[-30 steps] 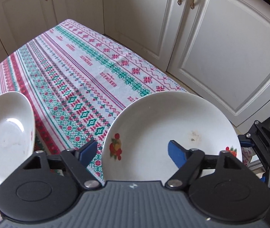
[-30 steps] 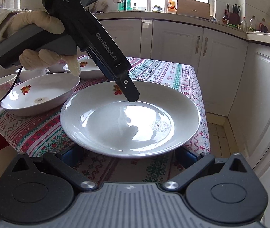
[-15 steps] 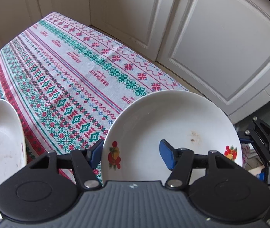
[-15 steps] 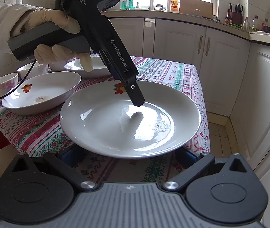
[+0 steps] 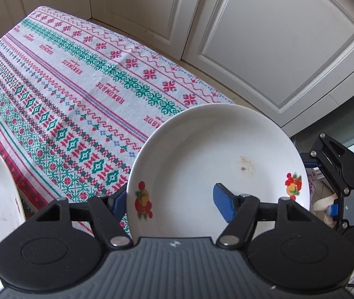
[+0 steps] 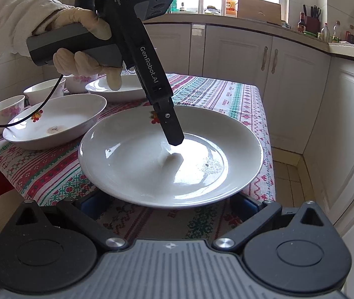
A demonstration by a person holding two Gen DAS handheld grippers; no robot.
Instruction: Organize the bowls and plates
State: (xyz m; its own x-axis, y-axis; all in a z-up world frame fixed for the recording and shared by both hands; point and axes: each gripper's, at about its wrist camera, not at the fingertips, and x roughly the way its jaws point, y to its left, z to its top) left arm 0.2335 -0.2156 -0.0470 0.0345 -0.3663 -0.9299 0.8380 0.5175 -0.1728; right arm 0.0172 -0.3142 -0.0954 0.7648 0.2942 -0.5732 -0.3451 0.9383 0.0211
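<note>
The left gripper (image 5: 174,205) had closed on the near rim of the fruit-print plate (image 5: 216,164). 1 second before, its blue pads stood apart on either side of that rim; at this moment 1 pad (image 5: 223,205) lay inside the plate and the other (image 5: 118,203) sat outside, under the rim, with the rim pinched between them. In the right wrist view the left gripper (image 6: 174,137) angled steeply down into the plate (image 6: 172,154), carried by a gloved hand (image 6: 82,42), steeper than a second before.

The plate sat at the near corner of the patterned tablecloth (image 5: 77,94), its edge overhanging the table toward the right gripper (image 6: 167,206). That gripper's jaws stood wide on either side of the plate's near edge, low beneath the rim; whether they touched it could not be told. It had not shifted over the interval.

To the left stood a second fruit-print plate (image 6: 54,122), with a third plate (image 6: 117,88) behind and 3 small bowls (image 6: 3,108) at the far left.

Assessment: the grasp appeared complete, so the plate seemed ready to be lifted and stacked with the others. A 1-sided rim grip on glazed ware carried a risk of tilting or slipping.
</note>
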